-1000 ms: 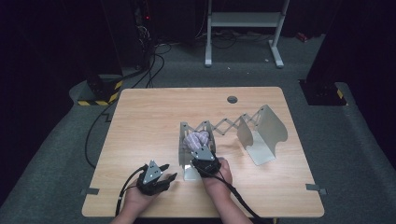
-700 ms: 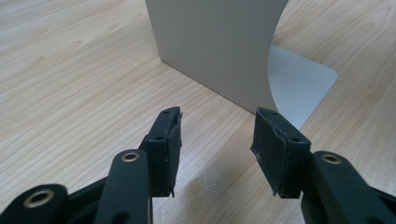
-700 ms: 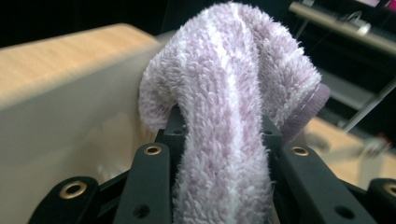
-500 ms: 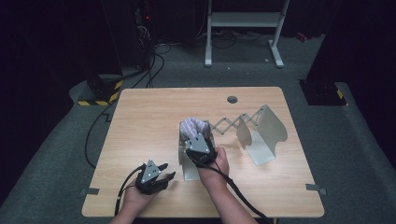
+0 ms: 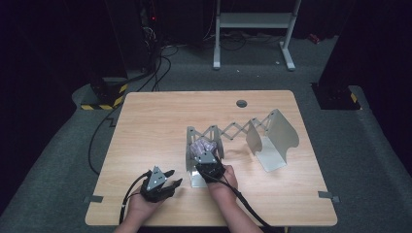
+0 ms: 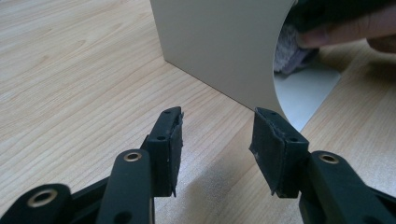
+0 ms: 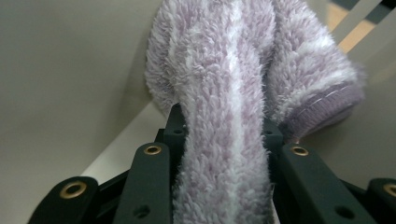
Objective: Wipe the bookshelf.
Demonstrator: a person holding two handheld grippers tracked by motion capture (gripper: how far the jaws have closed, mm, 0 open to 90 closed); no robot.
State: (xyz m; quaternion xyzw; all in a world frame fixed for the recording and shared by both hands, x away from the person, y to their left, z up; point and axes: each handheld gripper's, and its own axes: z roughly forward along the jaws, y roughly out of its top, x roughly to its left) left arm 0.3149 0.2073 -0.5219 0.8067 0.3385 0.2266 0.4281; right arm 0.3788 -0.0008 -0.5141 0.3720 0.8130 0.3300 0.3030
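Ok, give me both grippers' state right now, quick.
Left gripper: open, nothing between its jaws, beside the metal bookend.
Right gripper: shut on the fuzzy purple sock, inside the bookend.

A dark lab or test room is shown. A bare wooden table [image 5: 160,126] is set on grey carpet [image 5: 58,160], with black cables [image 5: 160,63] and striped warning tape [image 5: 104,99] behind it.

On the table [image 5: 145,126], the sock [image 5: 203,145] sits, it seems, inside the rack's [image 5: 272,131] left end.
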